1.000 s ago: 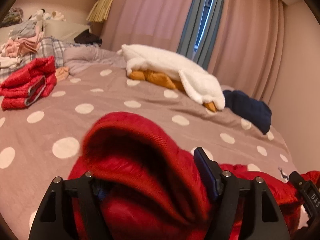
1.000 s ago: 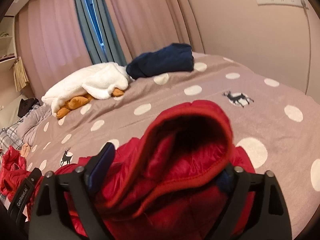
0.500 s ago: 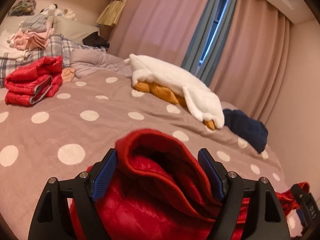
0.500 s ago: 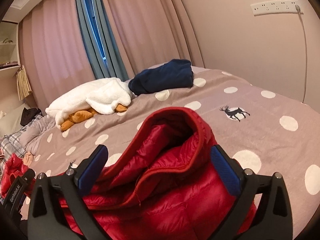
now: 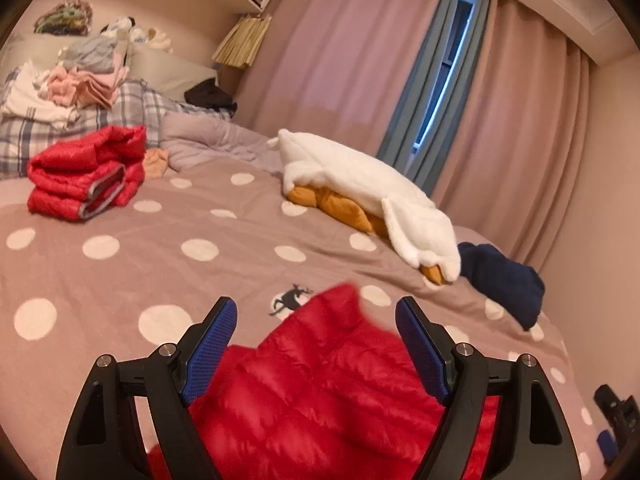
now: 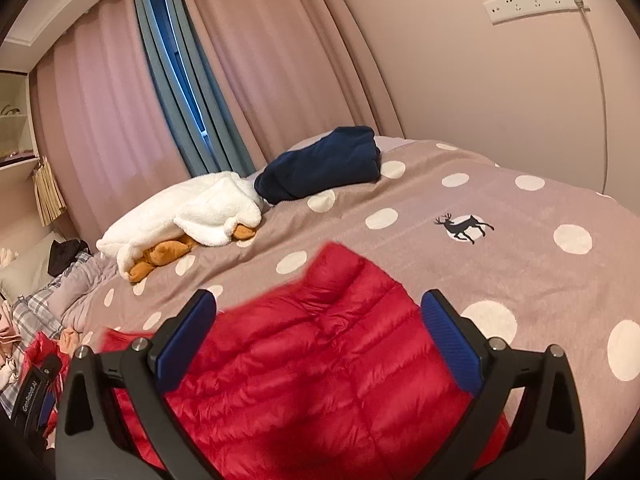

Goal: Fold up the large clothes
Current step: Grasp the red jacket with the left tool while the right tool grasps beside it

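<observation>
1. since a second ago both claws have let go: my left claw and right claw gape wide.
2. the red jacket lies on the bed beneath them.
3. risk: slippery puffy fabric may spring the fold open.

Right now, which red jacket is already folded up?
The far red jacket, by the plaid pillow, is folded into a neat stack. The near red jacket lies spread flat under the open left gripper.

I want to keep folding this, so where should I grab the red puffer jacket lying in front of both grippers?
Probably pinch the red quilted puffer jacket at its far edge, coming from above: it lies flat on the polka-dot bedspread, and that raised corner offers a thin lip for the open right gripper.
</observation>
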Demonstrator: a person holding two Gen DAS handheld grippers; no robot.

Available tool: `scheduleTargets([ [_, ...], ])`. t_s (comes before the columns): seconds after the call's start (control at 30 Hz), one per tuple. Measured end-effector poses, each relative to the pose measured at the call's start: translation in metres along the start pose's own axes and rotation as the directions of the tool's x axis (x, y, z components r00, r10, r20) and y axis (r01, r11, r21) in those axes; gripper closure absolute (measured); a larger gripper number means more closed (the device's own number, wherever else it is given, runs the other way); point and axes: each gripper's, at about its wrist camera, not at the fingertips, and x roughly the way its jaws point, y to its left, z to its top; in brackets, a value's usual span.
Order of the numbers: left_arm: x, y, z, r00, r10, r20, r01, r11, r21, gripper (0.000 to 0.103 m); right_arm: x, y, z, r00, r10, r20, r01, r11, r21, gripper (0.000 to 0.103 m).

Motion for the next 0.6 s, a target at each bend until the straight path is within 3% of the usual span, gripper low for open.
scheduleTargets([
  [0.4,-0.001,-0.004,-0.002,1.000,0.018,-0.003,-0.018,1.000,0.022,0.023,0.001,0.001,-0.001,1.000,0.012,-0.013,-0.012,1.000,-0.004,0.001],
  [0.5,-0.001,-0.005,-0.002,1.000,0.015,-0.006,-0.015,1.000,0.026,0.036,0.000,0.001,-0.003,1.000,0.017,-0.013,-0.017,1.000,-0.004,0.001],
  [0.57,0.001,-0.009,-0.003,1.000,0.009,-0.019,-0.008,0.999,0.052,0.057,0.000,0.002,-0.003,1.000,0.018,-0.009,-0.018,1.000,-0.009,0.001],
  [0.6,0.002,-0.010,-0.003,1.000,0.005,-0.023,-0.004,0.998,0.062,0.060,0.000,0.002,-0.003,1.000,0.018,-0.008,-0.018,1.000,-0.010,0.001],
])
